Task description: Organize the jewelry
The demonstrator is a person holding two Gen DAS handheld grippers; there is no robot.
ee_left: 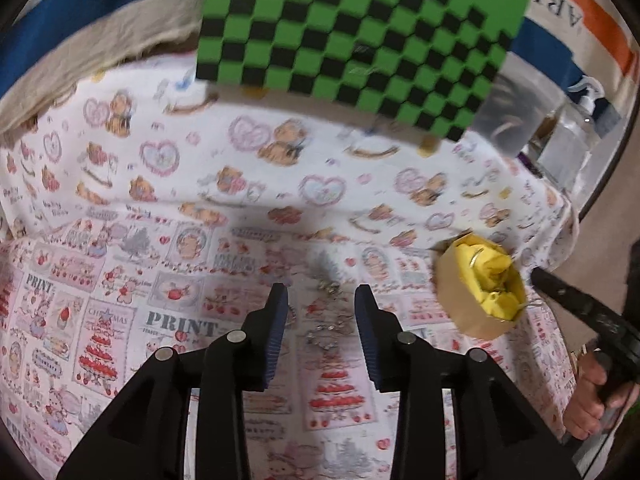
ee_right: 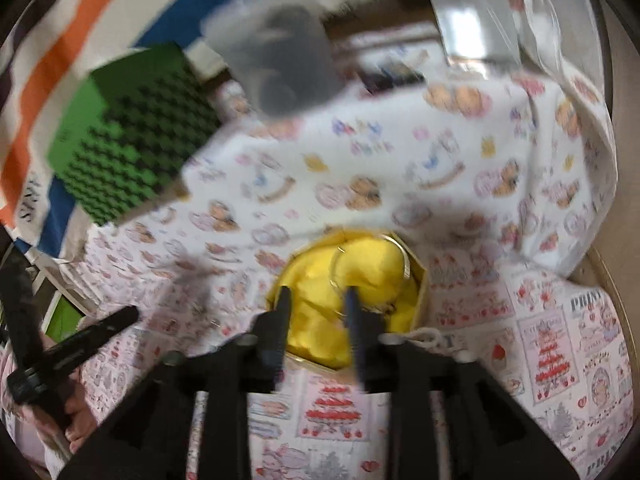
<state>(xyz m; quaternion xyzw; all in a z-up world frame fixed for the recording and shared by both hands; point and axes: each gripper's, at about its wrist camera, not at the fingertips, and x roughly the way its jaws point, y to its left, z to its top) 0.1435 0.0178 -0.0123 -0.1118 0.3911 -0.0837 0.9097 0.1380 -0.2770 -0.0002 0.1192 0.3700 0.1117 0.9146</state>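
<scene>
Left gripper (ee_left: 321, 296) fingers spread over silver jewelry (ee_left: 326, 322); right gripper (ee_right: 316, 300) fingers spread, empty, above the yellow-lined box (ee_right: 420, 276).

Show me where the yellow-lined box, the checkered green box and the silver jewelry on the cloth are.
yellow-lined box (ee_right: 320, 344): right wrist view, on its yellow lining between the fingers.
checkered green box (ee_left: 360, 28): left wrist view, on its checkered face.
silver jewelry (ee_left: 326, 332): left wrist view, on the chain lying on the cloth.

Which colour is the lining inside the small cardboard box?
Yellow; the lining shows best in the right wrist view.
</scene>
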